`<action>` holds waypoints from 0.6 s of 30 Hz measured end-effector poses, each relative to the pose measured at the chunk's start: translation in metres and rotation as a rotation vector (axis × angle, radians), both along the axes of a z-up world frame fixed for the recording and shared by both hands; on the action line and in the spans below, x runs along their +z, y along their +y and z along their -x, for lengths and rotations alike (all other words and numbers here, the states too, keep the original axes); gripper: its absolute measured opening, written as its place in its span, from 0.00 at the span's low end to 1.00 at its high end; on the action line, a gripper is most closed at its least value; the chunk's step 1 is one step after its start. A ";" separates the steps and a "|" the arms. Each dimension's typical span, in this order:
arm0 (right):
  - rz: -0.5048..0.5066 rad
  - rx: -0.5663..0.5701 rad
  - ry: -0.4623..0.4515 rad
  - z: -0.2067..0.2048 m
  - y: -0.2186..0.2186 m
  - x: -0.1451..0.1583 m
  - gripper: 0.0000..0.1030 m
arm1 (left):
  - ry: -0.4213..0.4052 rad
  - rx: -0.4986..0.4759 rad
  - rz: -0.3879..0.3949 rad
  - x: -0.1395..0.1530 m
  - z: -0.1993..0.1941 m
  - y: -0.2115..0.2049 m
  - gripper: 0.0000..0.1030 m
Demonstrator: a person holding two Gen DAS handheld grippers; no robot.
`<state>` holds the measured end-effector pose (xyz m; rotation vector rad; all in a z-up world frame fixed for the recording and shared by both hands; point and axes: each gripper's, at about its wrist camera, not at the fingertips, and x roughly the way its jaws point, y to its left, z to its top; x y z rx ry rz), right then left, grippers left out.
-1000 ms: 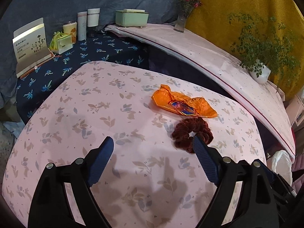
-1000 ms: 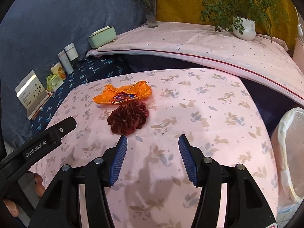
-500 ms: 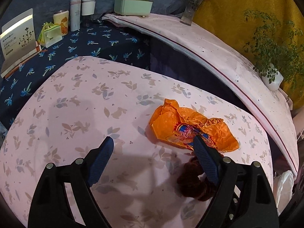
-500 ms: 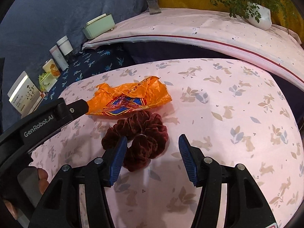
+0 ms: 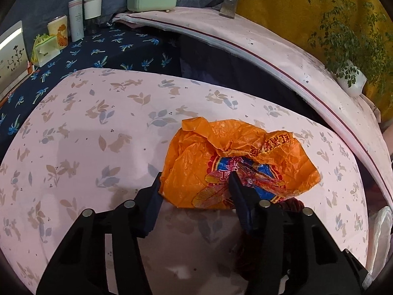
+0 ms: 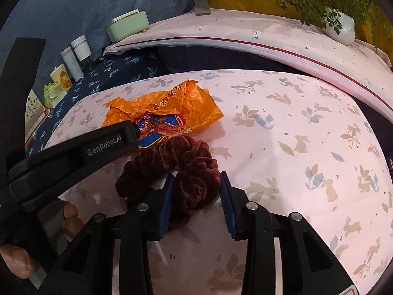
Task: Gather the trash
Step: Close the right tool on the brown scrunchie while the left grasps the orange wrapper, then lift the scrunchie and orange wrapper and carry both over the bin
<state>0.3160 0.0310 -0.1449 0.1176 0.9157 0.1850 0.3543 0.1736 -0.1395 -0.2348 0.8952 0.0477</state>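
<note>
L claw (image 5: 195,186) open, jaws straddling the near-left part of the orange plastic bag (image 5: 235,159): L finger just off the bag's left edge, R finger lying over the printed patch, not pinched yet. R claw (image 6: 196,191) also open, jaws either side of the near loop of the dark red velvet scrunchie (image 6: 176,169), pads close to the fabric but no squeeze visible. Both things lie on the pink rabbit-print cloth (image 6: 307,135) of the table, scrunchie touching the bag's near edge, bag on the far side of it. Judgement: step in hand = grab the bag w/ L claw; it is the trash here, scrunchie prob. isn't. To do it well: lower tips to the cloth, close on a bunched fold, not a single flat layer, since thin film will slip out; keep tips off the cloth so I don't pick that up too; lift straight up so the scrunchie isn't dragged along. Bag: crumpled, thin, glossy, orange w/ blue-red print and red characters, lying low, prob. empty. White bin liner (image 5: 379,223) at far-right edge, likely the drop spot.
</note>
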 end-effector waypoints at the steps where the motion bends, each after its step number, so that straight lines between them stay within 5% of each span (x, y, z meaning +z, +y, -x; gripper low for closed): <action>1: -0.009 -0.001 0.001 0.001 -0.003 0.000 0.24 | -0.003 -0.005 -0.005 0.000 0.002 -0.002 0.42; 6: -0.040 -0.011 -0.002 0.015 -0.015 -0.002 0.19 | 0.005 -0.028 0.020 0.000 0.014 -0.007 0.15; 9: -0.048 -0.021 -0.002 0.026 -0.022 -0.002 0.19 | 0.011 -0.039 0.028 0.000 0.025 -0.013 0.08; 18: -0.089 -0.088 0.025 0.075 -0.059 0.005 0.17 | 0.015 -0.072 0.054 0.009 0.071 -0.036 0.04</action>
